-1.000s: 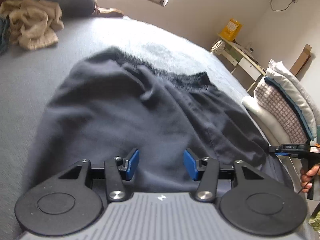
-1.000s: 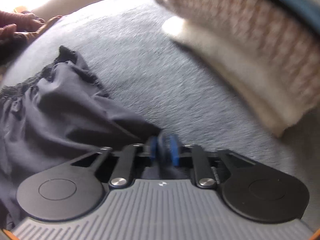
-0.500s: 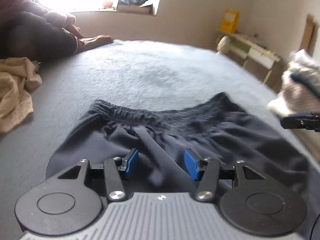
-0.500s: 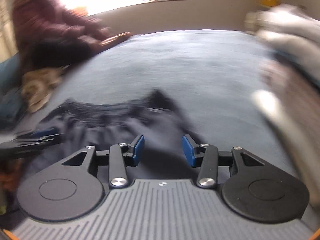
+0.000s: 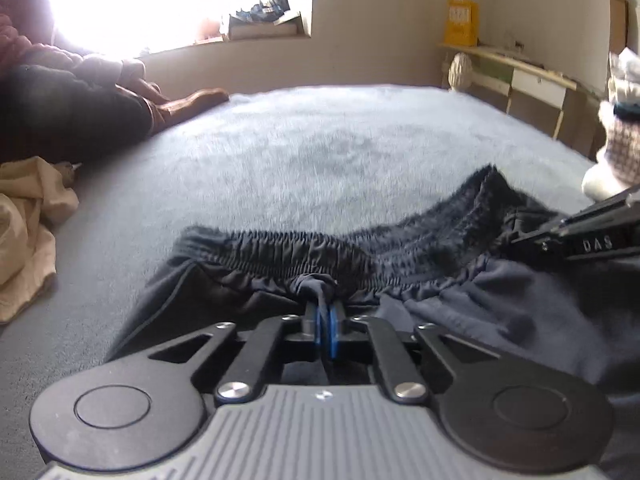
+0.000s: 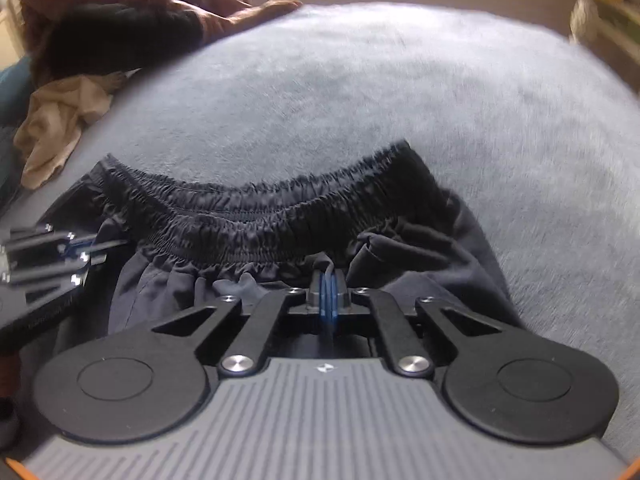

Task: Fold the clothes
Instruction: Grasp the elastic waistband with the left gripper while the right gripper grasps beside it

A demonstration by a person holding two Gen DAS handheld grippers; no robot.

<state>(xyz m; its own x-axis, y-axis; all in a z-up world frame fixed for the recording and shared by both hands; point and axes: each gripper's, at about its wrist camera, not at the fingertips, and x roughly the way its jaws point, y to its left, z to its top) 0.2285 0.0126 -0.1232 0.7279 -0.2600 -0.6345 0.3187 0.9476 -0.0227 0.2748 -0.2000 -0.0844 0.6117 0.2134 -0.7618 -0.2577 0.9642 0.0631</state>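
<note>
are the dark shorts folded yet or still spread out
Spread out, not neatly folded: the dark shorts lie rumpled on the bed, waistband stretched across, both the left gripper and right gripper pinching fabric just below it.

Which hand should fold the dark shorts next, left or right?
Probably neither alone: the left gripper and right gripper both have their jaws shut on the dark shorts just below the waistband, so they should lift together.

Glaring window [image 5: 168, 4], beige wall [image 5: 380, 20], grey bed [image 5: 340, 140].
</note>
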